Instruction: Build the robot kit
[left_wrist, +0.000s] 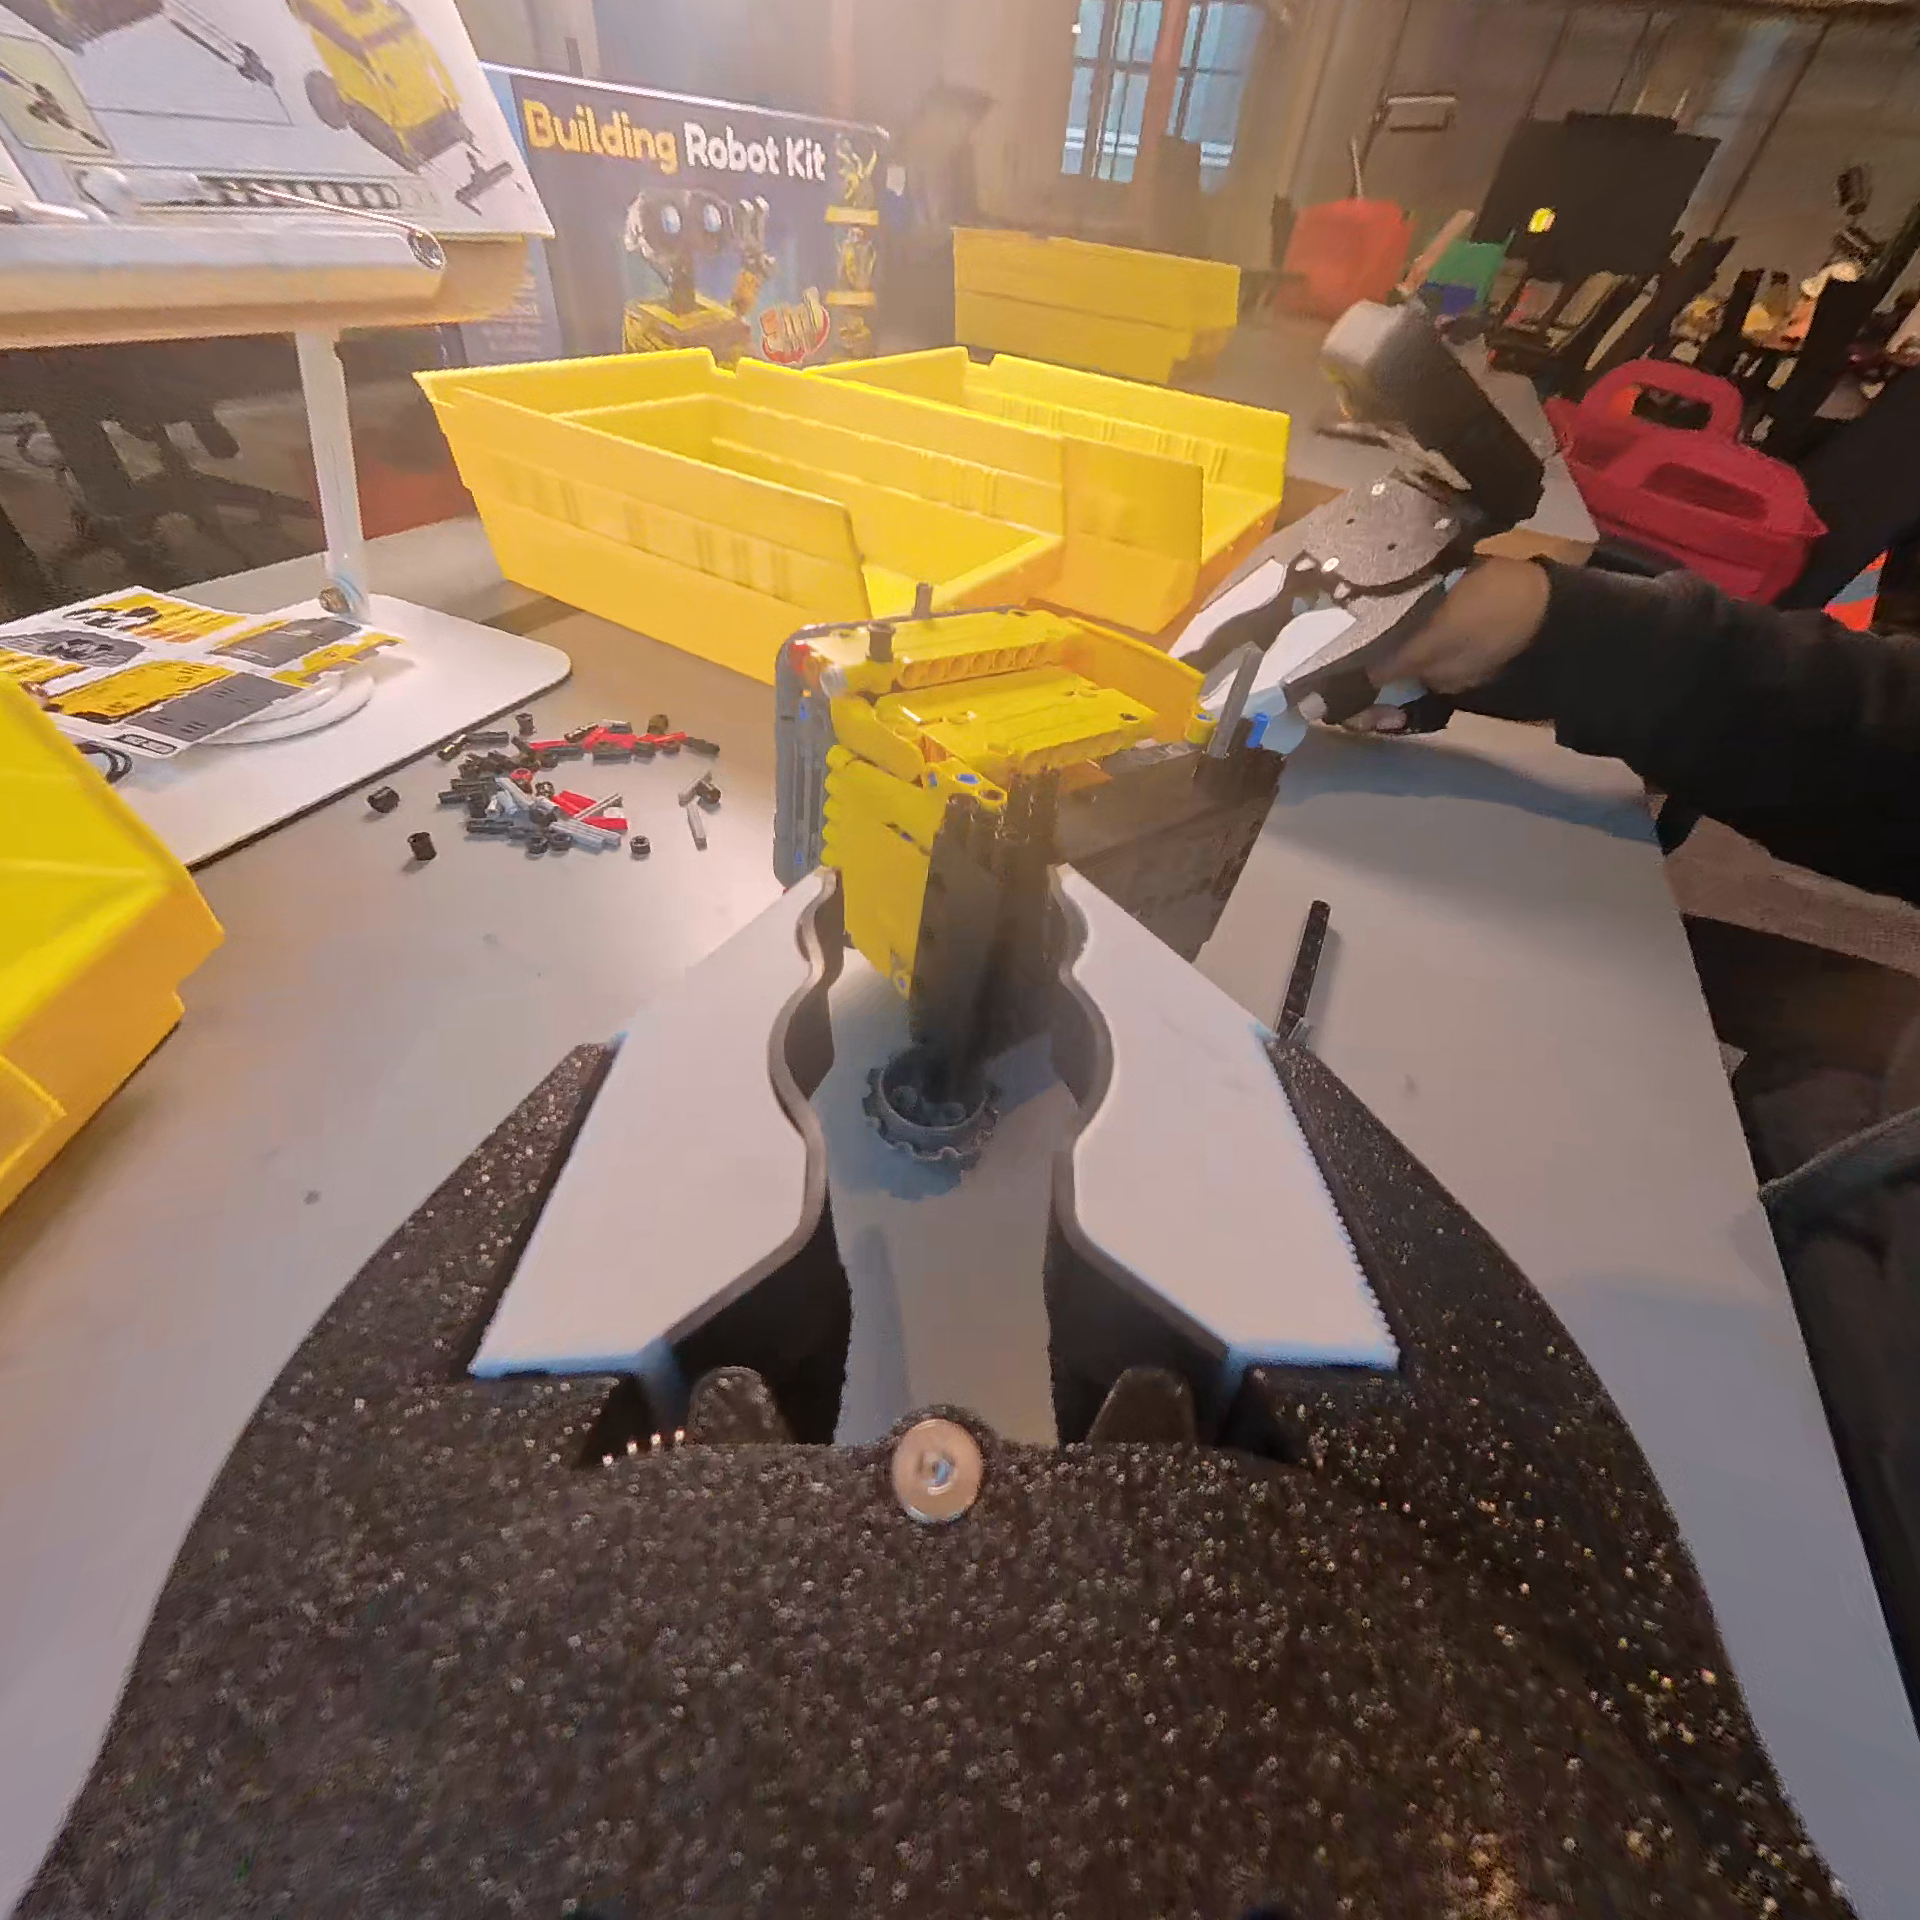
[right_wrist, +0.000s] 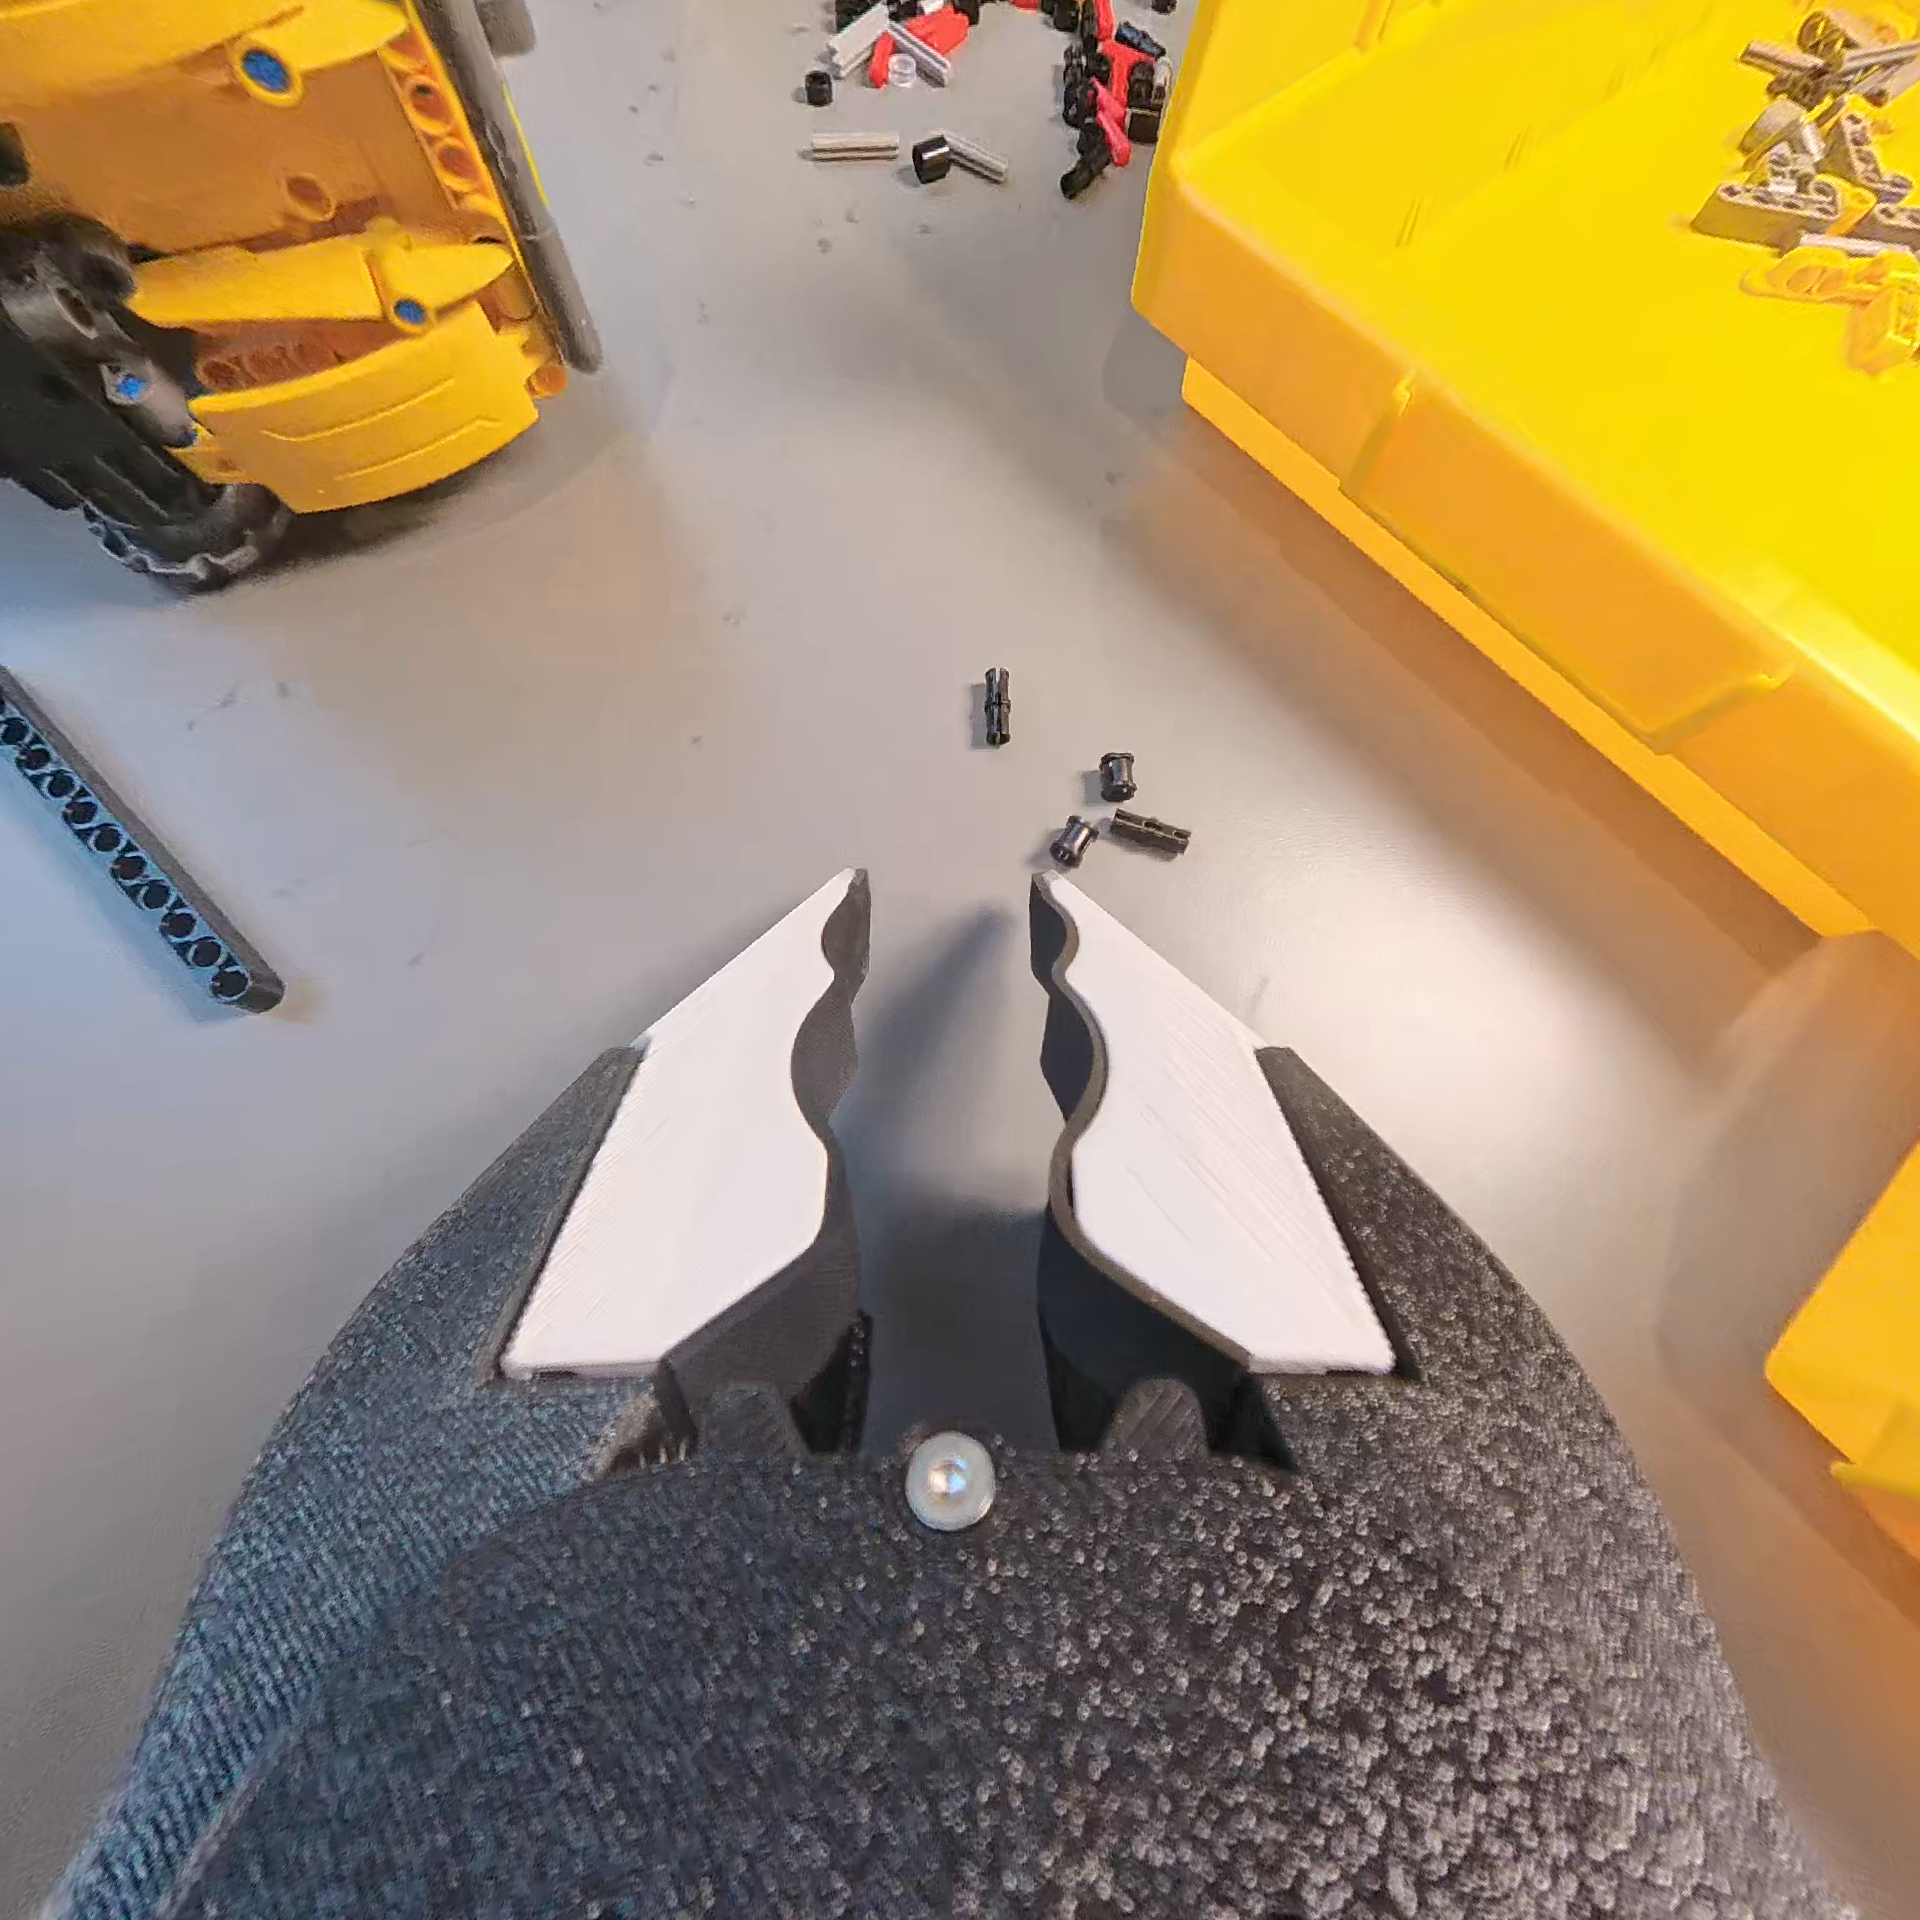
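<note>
A yellow and black brick-built model stands on the grey table. My left gripper is shut on the model's black lower part, with a dark sprocket wheel between the fingers. The model also shows at the upper left of the right wrist view. My right gripper is open and empty, low over the table just short of several small black pins. It also shows in the left wrist view, held by a gloved hand to the right of the model.
A long black holed beam lies on the table to the left. Loose black, red and grey pieces are scattered behind. Yellow bins stand at the back, another at the left. A kit box and a booklet on a stand stand behind. Spacing between my two grippers at the tips: around 30 cm.
</note>
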